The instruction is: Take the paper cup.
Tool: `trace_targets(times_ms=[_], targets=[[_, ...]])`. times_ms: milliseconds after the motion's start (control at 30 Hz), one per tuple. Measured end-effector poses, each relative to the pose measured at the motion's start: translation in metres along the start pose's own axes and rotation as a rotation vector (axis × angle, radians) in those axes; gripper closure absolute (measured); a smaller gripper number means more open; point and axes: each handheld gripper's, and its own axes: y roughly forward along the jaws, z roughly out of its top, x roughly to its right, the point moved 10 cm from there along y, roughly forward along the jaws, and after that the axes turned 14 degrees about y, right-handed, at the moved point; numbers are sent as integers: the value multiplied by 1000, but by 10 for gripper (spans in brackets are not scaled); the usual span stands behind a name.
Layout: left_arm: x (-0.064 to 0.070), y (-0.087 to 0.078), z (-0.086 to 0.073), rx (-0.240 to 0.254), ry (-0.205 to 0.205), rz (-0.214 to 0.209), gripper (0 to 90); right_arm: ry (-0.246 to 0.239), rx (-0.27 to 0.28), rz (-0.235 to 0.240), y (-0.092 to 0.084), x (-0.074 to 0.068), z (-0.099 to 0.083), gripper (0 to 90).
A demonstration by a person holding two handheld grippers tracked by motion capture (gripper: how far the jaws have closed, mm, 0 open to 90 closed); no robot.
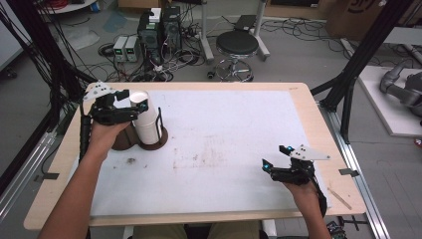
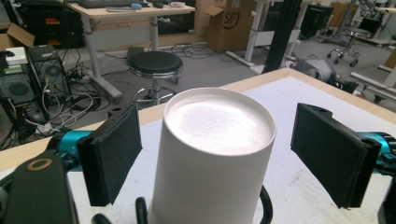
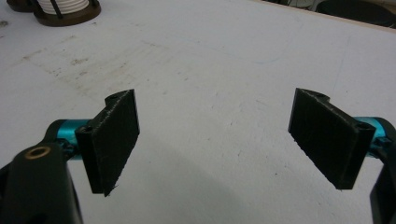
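Note:
A tall white paper cup stack (image 1: pixel 146 119) stands upright in a dark brown holder (image 1: pixel 157 141) with black wire uprights, at the table's left rear. My left gripper (image 1: pixel 133 106) is open around its top. In the left gripper view the cup (image 2: pixel 217 154) sits between the two black pads (image 2: pixel 109 158), with a gap on each side. Over the white mat at the front right, my right gripper (image 1: pixel 275 157) is open with nothing between its pads (image 3: pixel 114 140). The holder (image 3: pixel 60 16) shows far off in the right gripper view.
A white mat (image 1: pixel 224 149) covers most of the wooden table (image 1: pixel 308 114). A second brown ring (image 1: pixel 122 142) lies left of the cup. Beyond the far edge stand a black stool (image 1: pixel 237 46) and computer towers (image 1: pixel 159 30) amid cables.

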Motion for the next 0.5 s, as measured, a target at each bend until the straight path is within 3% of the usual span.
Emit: trace_targets(times_ms=[167,300,500], targets=[[-5,7,-3,-18,-14,35,185,3,-8,8,0,-1,-1,191],[-6,8,-4,-14,-35,23,210,5,-5,5,-1,0,-1,191],[-1,8,-2,0,-12,-12,314,3,0,2,-1,1,0,191]])
